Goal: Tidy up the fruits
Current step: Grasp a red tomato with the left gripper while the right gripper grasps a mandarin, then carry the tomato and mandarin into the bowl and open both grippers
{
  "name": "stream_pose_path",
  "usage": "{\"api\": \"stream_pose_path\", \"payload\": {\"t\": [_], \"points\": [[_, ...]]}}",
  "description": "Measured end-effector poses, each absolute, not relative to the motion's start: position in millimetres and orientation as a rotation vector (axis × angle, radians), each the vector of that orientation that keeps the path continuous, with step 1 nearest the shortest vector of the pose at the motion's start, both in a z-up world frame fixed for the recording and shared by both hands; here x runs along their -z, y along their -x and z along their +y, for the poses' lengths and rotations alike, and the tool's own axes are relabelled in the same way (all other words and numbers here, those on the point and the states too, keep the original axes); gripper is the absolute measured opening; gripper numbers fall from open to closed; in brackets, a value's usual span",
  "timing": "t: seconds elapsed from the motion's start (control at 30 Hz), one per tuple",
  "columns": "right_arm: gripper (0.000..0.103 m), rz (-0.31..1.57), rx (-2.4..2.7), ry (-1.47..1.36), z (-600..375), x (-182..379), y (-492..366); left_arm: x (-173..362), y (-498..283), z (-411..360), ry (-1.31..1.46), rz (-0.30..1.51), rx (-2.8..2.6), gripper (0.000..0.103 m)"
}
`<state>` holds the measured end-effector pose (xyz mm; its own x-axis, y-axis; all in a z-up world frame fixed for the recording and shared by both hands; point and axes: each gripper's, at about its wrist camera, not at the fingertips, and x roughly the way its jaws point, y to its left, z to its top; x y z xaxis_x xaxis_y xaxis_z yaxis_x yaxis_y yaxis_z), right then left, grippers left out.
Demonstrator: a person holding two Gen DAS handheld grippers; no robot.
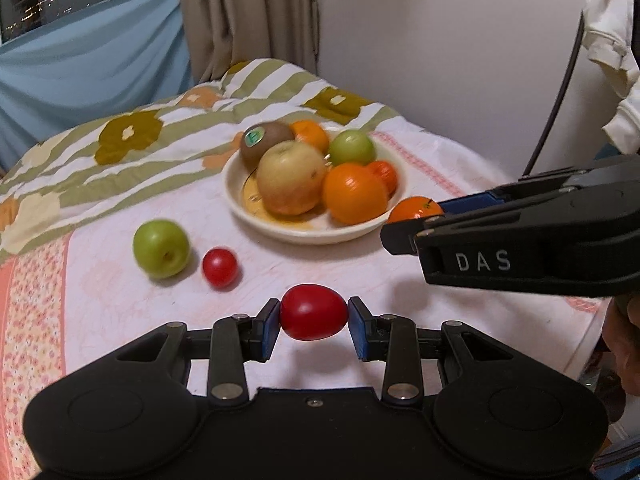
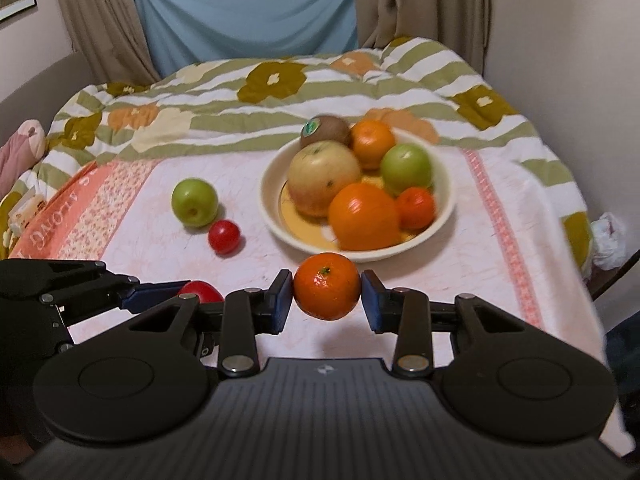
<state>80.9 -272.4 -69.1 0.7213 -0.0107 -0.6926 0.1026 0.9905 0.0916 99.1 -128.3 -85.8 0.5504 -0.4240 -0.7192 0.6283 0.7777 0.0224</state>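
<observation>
Two fruits are in my grip at once. My left claw (image 1: 313,316) pinches a red tomato (image 1: 313,313) between its blue pads, clear of the cloth, to judge by the shadow under it. My right claw (image 2: 327,294) pinches a tangerine (image 2: 327,286) the same way, just short of the near rim of the bowl (image 2: 444,200); in the left view the tangerine shows only partly behind that claw's fingers.

The bowl sits mid-worktop on a pink patterned cloth (image 2: 500,240). It already holds a large apple (image 2: 323,178), a kiwi (image 2: 326,130) with a sticker, a green apple (image 2: 406,170), a big orange (image 2: 366,216) and two smaller oranges. Left of the bowl, loose on the cloth, lie a second green apple (image 2: 195,202) and a small tomato (image 2: 224,237), near each other; I cannot tell whether they touch.

Step in hand, as I read it: the carry, with both fruits lifted and the bowl ahead of each claw. The next move calls for bringing each fruit over the rim and spreading the pads low, above a gap. The pile is crowded, so a drop from height could roll fruit out. The two claws sit close side by side, so I would go one at a time. Two loose fruits then remain.
</observation>
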Motion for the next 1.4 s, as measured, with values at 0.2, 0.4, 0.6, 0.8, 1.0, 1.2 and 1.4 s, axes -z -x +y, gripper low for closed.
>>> {"api": "stream_pose_path", "payload": {"t": [0.2, 0.4, 0.6, 0.8, 1.0, 1.2, 1.4], "points": [[0.052, 0.736, 0.07, -0.118, -295, 45, -74, 65, -94, -145, -0.289, 0.735, 0.631, 0.04], [0.052, 0.711, 0.053, -0.089, -320, 25, -79, 45, -101, -163, -0.272, 0.708, 0.598, 0.04], [0.052, 0.694, 0.016, -0.068, -343, 15, -101, 37, -121, -178, -0.266, 0.697, 0.544, 0.04], [0.052, 0.703, -0.04, -0.053, -360, 22, -133, 47, -150, -190, -0.257, 0.717, 0.473, 0.04], [0.052, 0.73, -0.102, -0.045, -370, 39, -165, 70, -174, -198, -0.248, 0.771, 0.404, 0.04], [0.052, 0.757, -0.145, -0.046, -379, 55, -184, 89, -185, -206, -0.243, 0.82, 0.361, 0.04], [0.052, 0.775, -0.177, -0.054, -385, 63, -193, 92, -184, -210, -0.268, 0.817, 0.295, 0.069]]}}
